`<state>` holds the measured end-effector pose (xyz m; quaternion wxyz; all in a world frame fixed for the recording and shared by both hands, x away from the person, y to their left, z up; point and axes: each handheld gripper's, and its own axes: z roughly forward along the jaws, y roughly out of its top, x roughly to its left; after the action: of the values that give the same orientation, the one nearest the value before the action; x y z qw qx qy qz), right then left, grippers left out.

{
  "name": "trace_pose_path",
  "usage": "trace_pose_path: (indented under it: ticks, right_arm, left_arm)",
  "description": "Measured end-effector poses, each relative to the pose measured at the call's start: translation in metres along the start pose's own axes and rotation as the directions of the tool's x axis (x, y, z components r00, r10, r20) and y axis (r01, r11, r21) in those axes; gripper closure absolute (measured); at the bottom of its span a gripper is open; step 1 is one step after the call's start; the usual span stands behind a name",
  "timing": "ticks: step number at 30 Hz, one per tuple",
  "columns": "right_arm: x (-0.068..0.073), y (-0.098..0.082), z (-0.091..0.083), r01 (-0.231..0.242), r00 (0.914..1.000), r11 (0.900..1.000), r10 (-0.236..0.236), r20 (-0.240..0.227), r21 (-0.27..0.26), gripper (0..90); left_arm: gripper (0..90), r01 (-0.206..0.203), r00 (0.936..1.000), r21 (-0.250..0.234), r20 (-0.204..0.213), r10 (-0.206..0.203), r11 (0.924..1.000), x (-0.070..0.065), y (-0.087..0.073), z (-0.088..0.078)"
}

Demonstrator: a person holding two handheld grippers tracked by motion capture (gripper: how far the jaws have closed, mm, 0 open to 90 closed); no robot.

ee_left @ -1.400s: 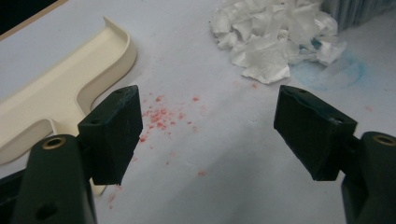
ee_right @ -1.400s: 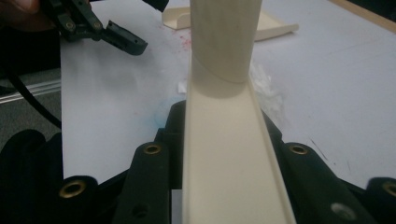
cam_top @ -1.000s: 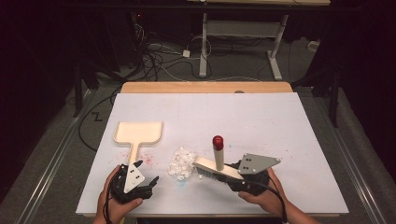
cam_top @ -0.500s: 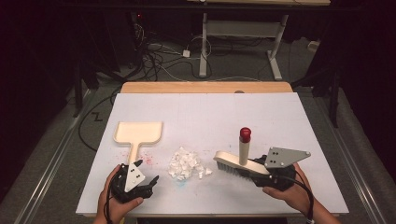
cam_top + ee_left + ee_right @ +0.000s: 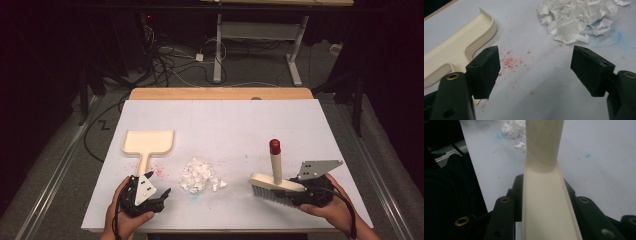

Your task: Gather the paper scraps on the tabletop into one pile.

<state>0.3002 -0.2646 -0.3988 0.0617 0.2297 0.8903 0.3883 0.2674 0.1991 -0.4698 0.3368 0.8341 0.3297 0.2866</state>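
A cream hand brush [image 5: 277, 184] with grey bristles and a red-capped upright handle stands at the table's front right. My right gripper [image 5: 302, 192] is shut on the brush head [image 5: 546, 202], whose cream back runs up between the jaws to the handle. A heap of white paper scraps [image 5: 200, 176] lies at the front middle, left of the brush. A cream dustpan [image 5: 148, 142] lies flat at the left, handle toward me. My left gripper [image 5: 159, 199] rests near the front edge below the dustpan, open and with nothing in it [image 5: 535, 72], its left jaw beside the dustpan handle [image 5: 451, 55].
The white sheet [image 5: 225, 120] covers a wooden table; red specks [image 5: 510, 61] and a blue smudge [image 5: 610, 37] mark it near the scraps. Behind the table stand a desk frame [image 5: 260, 45] and floor cables [image 5: 170, 60]. Bare sheet stretches across the far half.
My right gripper has carried the brush to the right, away from the paper scraps. The left gripper, the dustpan and the scraps have stayed put.
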Motion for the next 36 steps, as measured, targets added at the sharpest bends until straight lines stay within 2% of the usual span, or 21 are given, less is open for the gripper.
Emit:
trace_pose_path:
  ticks: [3, 7, 10, 13, 15, 18, 22, 25, 29, 30, 32, 34, 36]
  right_arm:
    - [-0.007, -0.003, 0.004, -0.034, 0.9994, 0.999, 0.034, -0.005, 0.027, 67.1]
    - [-0.020, -0.003, 0.016, -0.084, 0.9962, 0.995, 0.082, 0.030, 0.057, 66.0]
    - [-0.028, 0.001, 0.021, -0.116, 0.9922, 0.992, 0.114, 0.052, 0.057, 65.5]
    - [-0.038, 0.003, 0.025, -0.144, 0.9868, 0.988, 0.139, 0.083, 0.055, 61.3]
    - [-0.044, 0.004, 0.027, -0.154, 0.9843, 0.986, 0.148, 0.096, 0.056, 59.7]
    - [-0.057, 0.005, 0.031, -0.163, 0.9844, 0.984, 0.156, 0.081, 0.076, 58.7]
    - [-0.067, 0.005, 0.037, -0.174, 0.9815, 0.979, 0.165, 0.098, 0.104, 55.6]
    - [-0.075, 0.009, 0.040, -0.180, 0.9763, 0.976, 0.163, 0.143, 0.118, 47.5]
    - [-0.082, 0.016, 0.044, -0.167, 0.9813, 0.978, 0.152, 0.118, 0.127, 46.6]
    - [-0.083, 0.018, 0.045, -0.151, 0.9842, 0.979, 0.135, 0.114, 0.140, 46.2]
    - [-0.088, 0.023, 0.046, -0.138, 0.9874, 0.974, 0.121, 0.102, 0.180, 44.6]
    - [-0.094, 0.030, 0.048, -0.100, 0.9918, 0.970, 0.079, 0.100, 0.223, 40.2]
    - [-0.100, 0.036, 0.050, -0.079, 0.9933, 0.960, 0.052, 0.103, 0.270, 36.5]
  left_arm:
    - [22.7, 0.000, 1.0000, -0.003, 0.003, 0.000, 1.0000, 0.000, -0.001, 0.000]
    - [22.7, -0.003, 1.0000, -0.003, 0.003, 0.003, 1.0000, 0.000, 0.000, 0.001]
    - [22.7, -0.013, 0.9999, 0.002, 0.008, 0.013, 0.9999, -0.002, 0.000, 0.002]
    - [22.7, -0.018, 0.9998, 0.006, 0.012, 0.018, 0.9998, -0.003, 0.001, 0.002]
    - [22.7, -0.016, 0.9998, 0.009, 0.011, 0.016, 0.9998, -0.003, 0.000, 0.003]
    - [22.7, -0.016, 0.9998, 0.013, 0.013, 0.016, 0.9998, -0.003, 0.000, 0.004]
    - [22.7, -0.022, 0.9996, 0.019, 0.018, 0.022, 0.9996, -0.004, 0.001, 0.005]
    - [22.7, -0.023, 0.9996, 0.025, 0.017, 0.022, 0.9994, -0.004, 0.001, 0.006]
    - [22.7, -0.026, 0.9995, 0.029, 0.020, 0.026, 0.9993, -0.005, 0.001, 0.006]
    - [22.7, -0.027, 0.9994, 0.031, 0.021, 0.027, 0.9991, -0.005, 0.001, 0.007]
    - [22.7, -0.027, 0.9994, 0.033, 0.021, 0.026, 0.9991, -0.005, 0.001, 0.007]
    - [22.7, -0.029, 0.9993, 0.031, 0.025, 0.028, 0.9991, -0.005, 0.001, 0.007]
    - [22.7, -0.029, 0.9992, 0.031, 0.028, 0.028, 0.9991, -0.006, 0.001, 0.007]
